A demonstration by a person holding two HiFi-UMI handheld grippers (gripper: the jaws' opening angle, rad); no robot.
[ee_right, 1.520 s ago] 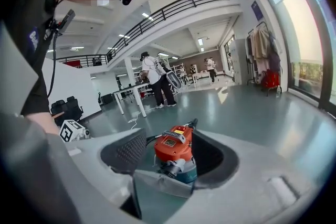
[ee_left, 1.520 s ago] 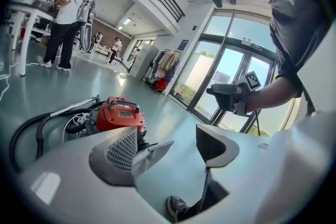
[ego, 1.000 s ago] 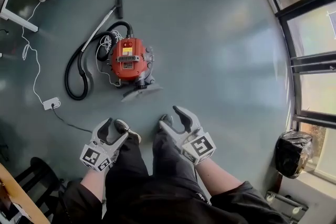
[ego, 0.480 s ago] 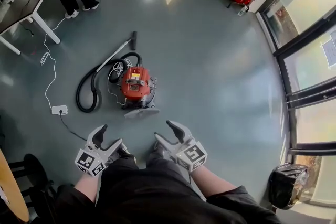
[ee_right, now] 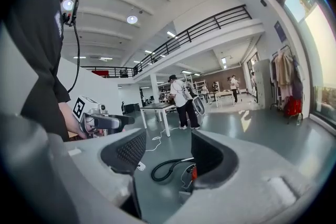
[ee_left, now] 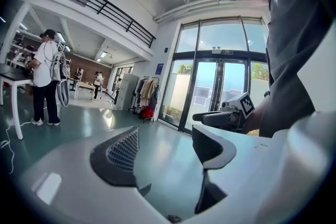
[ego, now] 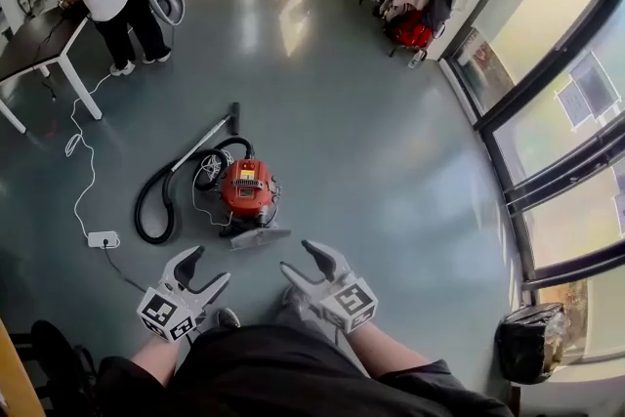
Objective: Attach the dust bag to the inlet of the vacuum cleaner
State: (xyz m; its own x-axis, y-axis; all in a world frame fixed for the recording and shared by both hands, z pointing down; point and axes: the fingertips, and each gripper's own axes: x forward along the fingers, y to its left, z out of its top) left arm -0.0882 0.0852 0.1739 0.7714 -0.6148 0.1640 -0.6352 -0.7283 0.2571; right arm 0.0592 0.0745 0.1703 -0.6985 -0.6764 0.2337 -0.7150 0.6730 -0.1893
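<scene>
Dust bag first: neither tool has it. The left gripper point(ego: 208, 266) is about two-thirds open, its jaws having just closed a little, with only bare floor point(ego: 391, 161) seen between them. The right gripper point(ego: 299, 257) stands open too. Through its gap you see the distant vacuum, but the pads touch nothing. Both are held out in front of the person's waist, pointing roughly level.

Out from there, at 12 o'clock, a flat grey piece point(ego: 260, 236) lies on the floor touching the front of the red vacuum cleaner point(ego: 245, 190). I'd guess that is the bag or the opened lid, but I can't say which from here. The black hose point(ego: 156, 200) loops off at the vacuum's 9 o'clock, and a white power strip point(ego: 102, 238) sits at its 8 o'clock.

A bag like that should be light, soft and easily crumpled, with a stiffer collar round its opening. I'd pinch it by that collar, one gripper on each side. The vacuum looks heavy, though it may roll when pushed.
</scene>
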